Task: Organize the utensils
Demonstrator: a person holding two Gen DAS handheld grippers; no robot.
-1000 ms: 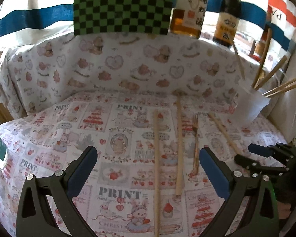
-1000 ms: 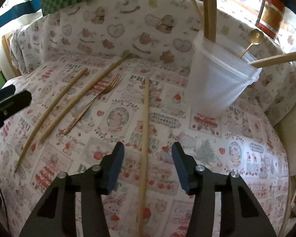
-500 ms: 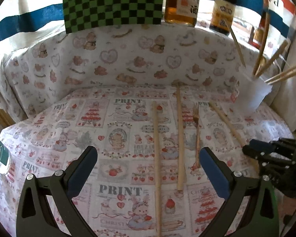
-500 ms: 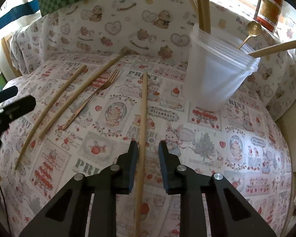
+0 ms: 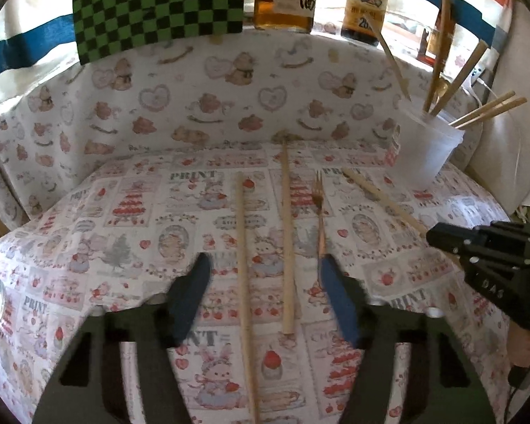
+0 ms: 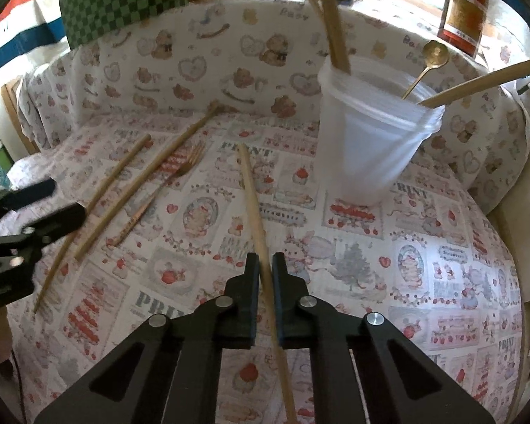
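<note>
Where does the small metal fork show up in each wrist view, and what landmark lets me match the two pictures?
Left wrist view: the fork lies at centre right, tines pointing away, handle running down to the left tongs' right finger.
Right wrist view: the fork lies left of centre, slanting, tines toward upper right.
Shared landmark: the white plastic cup holding chopsticks.

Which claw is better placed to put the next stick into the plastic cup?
Right. The right claw has just closed on a chopstick, close to the cup. The left claw grips nothing yet.
</note>
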